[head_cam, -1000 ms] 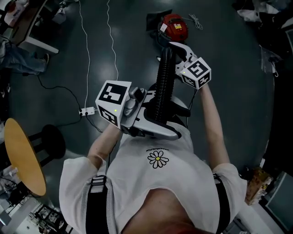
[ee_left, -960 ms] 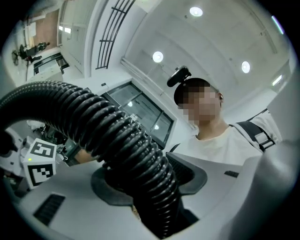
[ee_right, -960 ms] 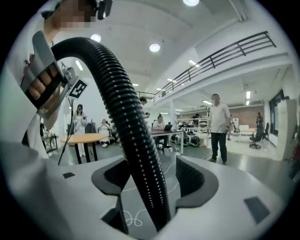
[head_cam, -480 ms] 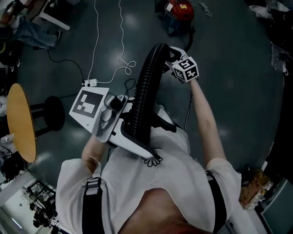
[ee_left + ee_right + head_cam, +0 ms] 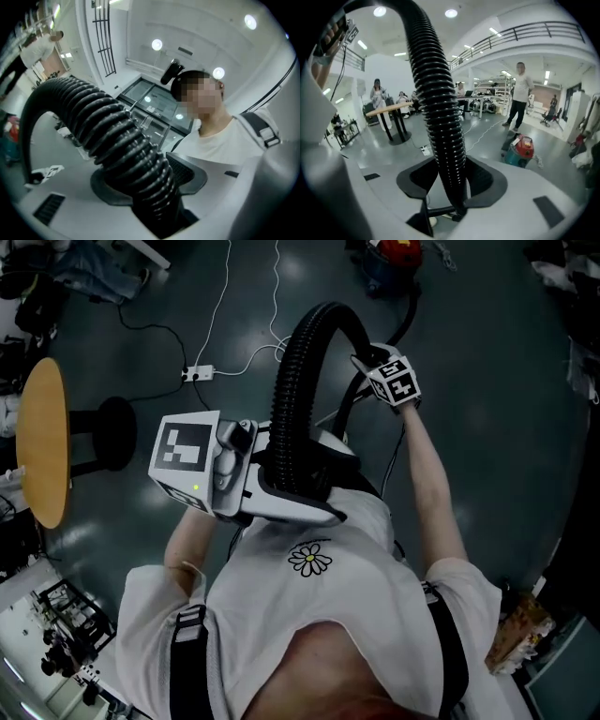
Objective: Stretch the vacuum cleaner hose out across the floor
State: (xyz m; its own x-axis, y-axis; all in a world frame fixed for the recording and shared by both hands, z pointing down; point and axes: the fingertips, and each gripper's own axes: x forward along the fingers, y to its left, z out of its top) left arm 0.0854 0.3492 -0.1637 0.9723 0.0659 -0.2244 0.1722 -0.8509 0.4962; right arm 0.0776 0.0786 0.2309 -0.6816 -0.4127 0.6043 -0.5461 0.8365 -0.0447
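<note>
Ribbed black plastic hose [image 5: 286, 399], glossy grey floor [image 5: 487, 381], smooth wooden tabletop [image 5: 42, 442]

We see a dark, glossy floor [image 5: 497, 381] with the red vacuum cleaner [image 5: 394, 254] standing on it at the far edge of the head view. A white cable [image 5: 220, 306] runs across the floor to a power strip [image 5: 197, 373]. Near the strip, to the left, stands a round wooden-topped bench [image 5: 42, 442] on a black foot [image 5: 117, 432].

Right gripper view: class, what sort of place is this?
Probably a large workshop or lab hall: a railed upper walkway, equipment shelves at the back, and cables across the grey floor.
</note>
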